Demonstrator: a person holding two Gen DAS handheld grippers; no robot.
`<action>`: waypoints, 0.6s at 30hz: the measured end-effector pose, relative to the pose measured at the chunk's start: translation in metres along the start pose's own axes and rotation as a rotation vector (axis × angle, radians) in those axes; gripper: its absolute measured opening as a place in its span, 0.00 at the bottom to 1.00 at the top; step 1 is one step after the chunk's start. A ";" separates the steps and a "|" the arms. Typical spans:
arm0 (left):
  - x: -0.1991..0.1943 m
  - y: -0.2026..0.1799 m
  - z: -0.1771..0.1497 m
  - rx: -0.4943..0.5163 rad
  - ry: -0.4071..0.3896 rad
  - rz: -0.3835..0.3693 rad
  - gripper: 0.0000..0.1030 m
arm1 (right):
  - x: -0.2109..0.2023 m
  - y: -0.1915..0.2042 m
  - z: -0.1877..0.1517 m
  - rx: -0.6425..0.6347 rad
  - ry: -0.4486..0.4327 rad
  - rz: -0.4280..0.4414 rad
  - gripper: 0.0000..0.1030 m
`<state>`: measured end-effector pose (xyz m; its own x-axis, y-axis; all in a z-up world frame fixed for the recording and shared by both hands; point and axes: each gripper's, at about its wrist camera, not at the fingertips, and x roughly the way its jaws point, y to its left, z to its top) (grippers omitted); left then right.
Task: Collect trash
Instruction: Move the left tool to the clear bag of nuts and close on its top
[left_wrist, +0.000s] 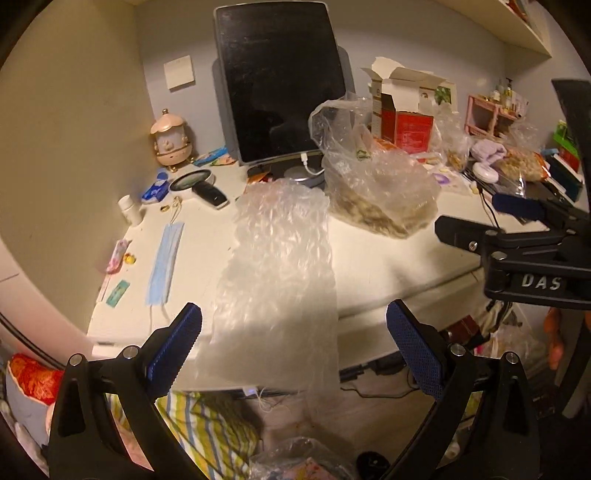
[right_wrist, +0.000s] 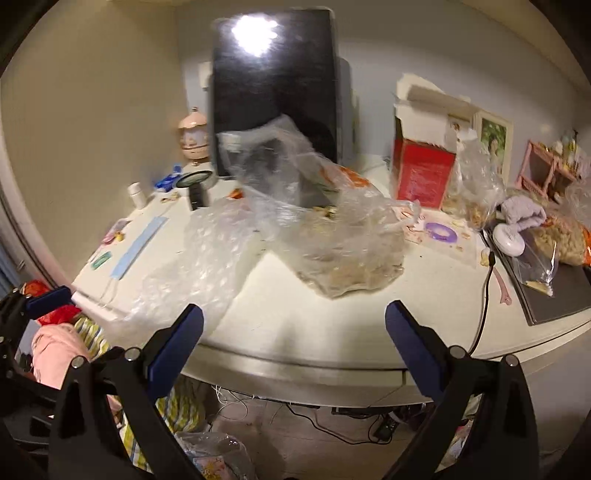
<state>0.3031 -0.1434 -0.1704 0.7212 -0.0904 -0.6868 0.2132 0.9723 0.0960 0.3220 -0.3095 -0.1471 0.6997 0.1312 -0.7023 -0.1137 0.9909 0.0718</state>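
Observation:
A sheet of clear bubble wrap (left_wrist: 277, 266) lies on the white desk (left_wrist: 388, 266), its near end hanging over the front edge. My left gripper (left_wrist: 293, 314) is open, a blue pad on either side of that near end, and nothing is pinched. Behind the sheet slumps a clear plastic bag (left_wrist: 376, 184) with brownish scraps inside. My right gripper (right_wrist: 294, 312) is open and empty before the desk edge, facing the plastic bag (right_wrist: 343, 240), with the bubble wrap (right_wrist: 199, 266) to its left. The right gripper (left_wrist: 469, 213) also shows at the right of the left wrist view.
A dark screen (left_wrist: 280, 81) stands at the back, with an opened red box (left_wrist: 406, 125) to its right. A blue face mask (left_wrist: 166, 262), a magnifier (left_wrist: 192, 181) and small items lie at left. A black cable (right_wrist: 484, 295) crosses the right side. Below the desk sits a bag of wrappers (right_wrist: 214, 458).

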 end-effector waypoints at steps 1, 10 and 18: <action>0.003 -0.002 0.003 0.001 -0.002 0.000 0.94 | 0.007 -0.006 0.003 0.007 0.008 0.001 0.93; 0.038 -0.024 0.062 -0.006 -0.024 -0.080 0.94 | 0.039 -0.043 0.026 0.009 0.039 -0.035 0.93; 0.075 -0.046 0.106 -0.022 0.009 -0.158 0.94 | 0.066 -0.065 0.034 0.005 0.079 -0.015 0.93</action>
<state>0.4178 -0.2175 -0.1500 0.6737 -0.2403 -0.6988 0.3087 0.9507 -0.0294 0.3991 -0.3639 -0.1741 0.6435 0.1137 -0.7570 -0.0998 0.9929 0.0643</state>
